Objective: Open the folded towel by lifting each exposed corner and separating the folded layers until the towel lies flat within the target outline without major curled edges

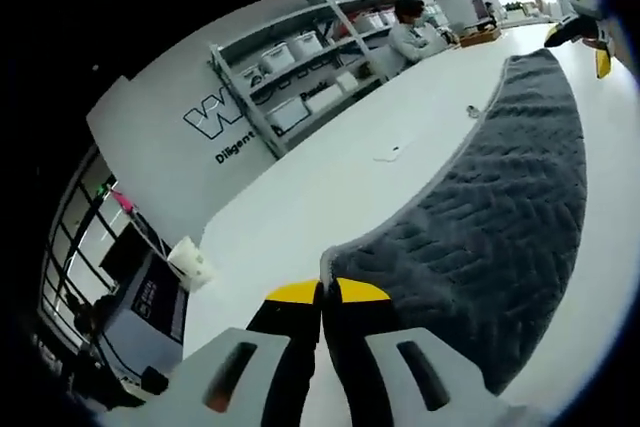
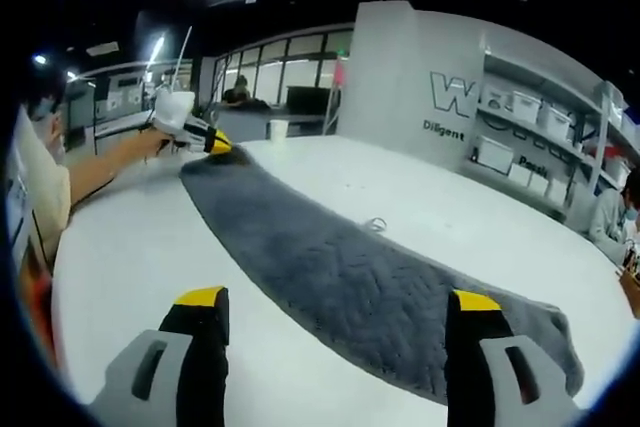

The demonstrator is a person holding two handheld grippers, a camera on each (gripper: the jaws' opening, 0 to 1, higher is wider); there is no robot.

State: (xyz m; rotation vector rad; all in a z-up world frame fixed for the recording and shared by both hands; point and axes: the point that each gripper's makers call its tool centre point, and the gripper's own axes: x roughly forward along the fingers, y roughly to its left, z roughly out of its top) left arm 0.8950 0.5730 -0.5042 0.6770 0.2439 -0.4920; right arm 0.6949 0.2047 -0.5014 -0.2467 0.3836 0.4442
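The grey quilted towel [image 2: 350, 282] lies as one long strip on the white table [image 2: 130, 247], its long axis running between the two grippers, with the left gripper [image 1: 322, 292] clenched on its near corner and the right gripper [image 2: 338, 299] spread wide above the opposite end.

Towel [image 2: 350, 287] lies stretched along the table [image 2: 120, 277].
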